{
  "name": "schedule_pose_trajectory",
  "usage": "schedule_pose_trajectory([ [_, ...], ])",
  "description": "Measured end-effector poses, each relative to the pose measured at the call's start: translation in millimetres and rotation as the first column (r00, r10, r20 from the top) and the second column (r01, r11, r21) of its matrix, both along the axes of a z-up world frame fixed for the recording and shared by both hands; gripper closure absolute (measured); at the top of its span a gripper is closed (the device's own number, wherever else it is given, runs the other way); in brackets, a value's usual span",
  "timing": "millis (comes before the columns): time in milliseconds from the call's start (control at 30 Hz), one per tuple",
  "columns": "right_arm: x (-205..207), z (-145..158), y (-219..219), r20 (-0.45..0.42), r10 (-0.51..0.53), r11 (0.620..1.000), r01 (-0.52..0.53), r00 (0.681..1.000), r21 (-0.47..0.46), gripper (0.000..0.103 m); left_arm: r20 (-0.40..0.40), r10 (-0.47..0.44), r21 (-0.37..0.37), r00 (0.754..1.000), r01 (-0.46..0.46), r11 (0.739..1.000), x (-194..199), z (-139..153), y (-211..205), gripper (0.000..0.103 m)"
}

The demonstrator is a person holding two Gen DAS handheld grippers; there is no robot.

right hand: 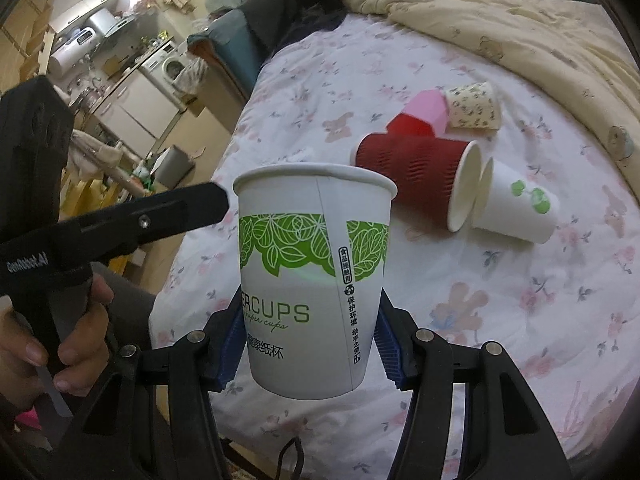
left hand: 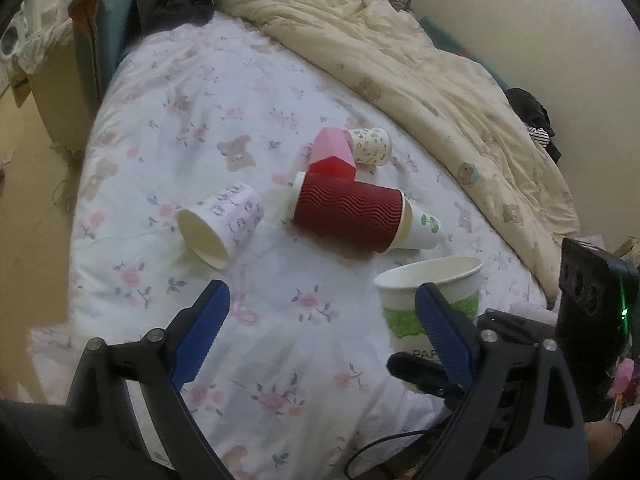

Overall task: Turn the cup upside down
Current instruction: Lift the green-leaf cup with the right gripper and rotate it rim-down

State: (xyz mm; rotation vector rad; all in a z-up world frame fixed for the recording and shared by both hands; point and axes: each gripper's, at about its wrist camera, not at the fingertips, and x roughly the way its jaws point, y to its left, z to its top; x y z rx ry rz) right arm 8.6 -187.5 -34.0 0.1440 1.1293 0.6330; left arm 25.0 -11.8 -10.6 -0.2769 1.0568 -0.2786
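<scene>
One cup (right hand: 314, 280), white w/ green leaf band, being held upright, mouth up, long axis vertical, lifted off bed (right hand: 460, 320). Sitting low betw. pads of R gripper (right hand: 310, 344), clamping its base. L gripper (left hand: 320, 320) hanging wide, holding nothing, just beside. Needing clear room over floral sheet for inverting; loose cups (right hand: 416, 176) lying beyond.

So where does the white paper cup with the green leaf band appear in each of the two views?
Left wrist view: the white paper cup with the green leaf band is at lower right, upright, partly behind the left tool's blue finger.
Right wrist view: the same cup fills the centre, upright, clamped between the right tool's blue pads.
Shared landmark: the dark red ribbed paper cup lying on its side on the floral bedsheet.
</scene>
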Motion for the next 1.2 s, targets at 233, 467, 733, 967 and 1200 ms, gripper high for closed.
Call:
schedule_pose_trajectory([
  [233, 1, -7, 3, -0.018, 0.003, 0.999, -0.004, 1.000, -0.035, 0.044, -0.014, -0.041, -0.049, 0.999, 0.041, 0.998, -3, -1, -5, 0.011],
  [467, -9, -6, 16, -0.015, 0.075, 0.996, -0.075, 0.997, -0.042, 0.044, -0.031, -0.102, -0.041, 0.994, 0.101, 0.994, -4, -5, -18, 0.011],
  [733, -15, -4, 19, 0.016, 0.101, 0.993, -0.100, 0.995, -0.063, 0.045, -0.059, -0.041, -0.024, 0.997, 0.040, 0.999, -1, -13, -3, 0.011],
  [967, -24, 3, 21, 0.066, 0.112, 0.990, -0.106, 0.991, -0.095, 0.046, -0.096, 0.021, 0.034, 0.995, -0.018, 0.999, 2, -24, 8, 0.011],
  [1200, -22, 5, 16, 0.066, 0.102, 0.992, -0.096, 0.993, -0.082, 0.046, -0.096, 0.019, 0.048, 0.995, -0.014, 0.999, 2, -24, 7, 0.011],
])
